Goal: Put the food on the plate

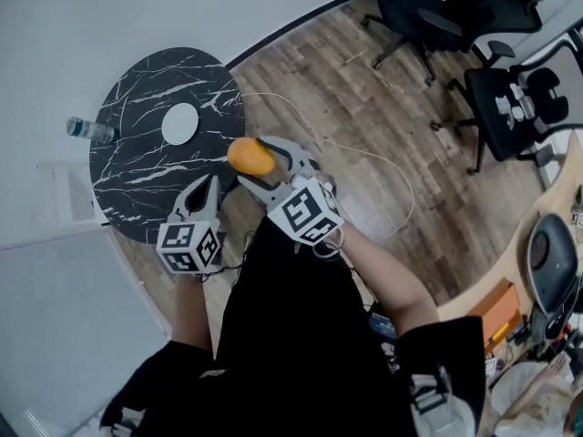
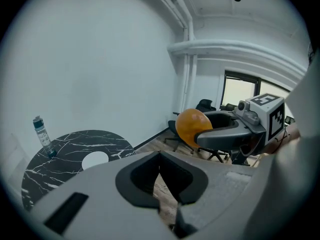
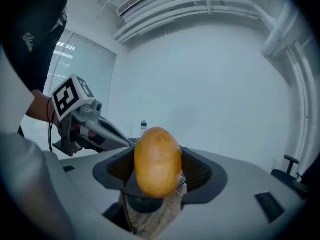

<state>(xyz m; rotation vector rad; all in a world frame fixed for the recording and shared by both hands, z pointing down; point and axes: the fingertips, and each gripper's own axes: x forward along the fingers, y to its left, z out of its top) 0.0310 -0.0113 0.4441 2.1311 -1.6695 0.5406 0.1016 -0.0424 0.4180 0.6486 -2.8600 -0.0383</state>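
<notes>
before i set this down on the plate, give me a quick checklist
1. Potato clamped between the right gripper jaws: ok.
2. Plate bare, with room for the food: ok.
3. Potato over the plate: not ok; in the head view it hangs by the table edge, short of the plate.
4. Left gripper shut, empty and off to the side of the plate: ok.
5. Bottle apart from the plate, upright at the table's edge: ok.
</notes>
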